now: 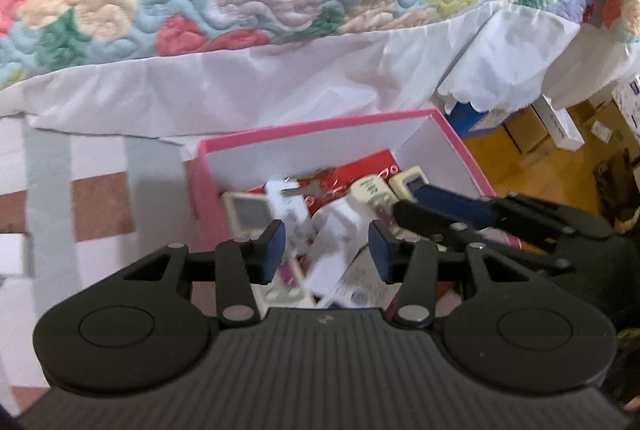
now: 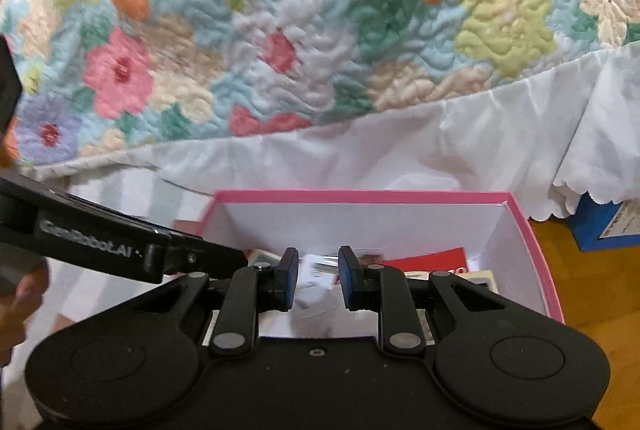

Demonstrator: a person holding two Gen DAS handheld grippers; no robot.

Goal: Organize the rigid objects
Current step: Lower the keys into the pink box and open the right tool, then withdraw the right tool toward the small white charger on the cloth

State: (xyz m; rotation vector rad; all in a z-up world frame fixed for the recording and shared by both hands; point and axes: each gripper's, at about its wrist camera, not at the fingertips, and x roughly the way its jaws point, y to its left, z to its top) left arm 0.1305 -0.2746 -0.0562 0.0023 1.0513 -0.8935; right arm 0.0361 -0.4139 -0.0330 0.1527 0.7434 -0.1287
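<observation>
Left gripper [image 1: 327, 250]: tilting downward, jaws standing apart, pads gripping nothing.
Right gripper [image 2: 319, 278]: angling downward beside it, jaws sitting narrow, almost closed, nothing clearly pinched between.

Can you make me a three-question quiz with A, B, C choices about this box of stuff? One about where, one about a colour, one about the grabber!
1. Where do the small gadgets lie?
A) on the quilt
B) inside the box
C) on the wooden floor

2. What colour is the box's rim?
A) pink
B) green
C) black

3. How is the left gripper?
A) shut on the quilt
B) shut on a key
C) open

Answers:
1 B, they sit between its white walls.
2 A, a pink edge runs round the top.
3 C, its blue pads stand apart above the box, pressing nothing.
</observation>
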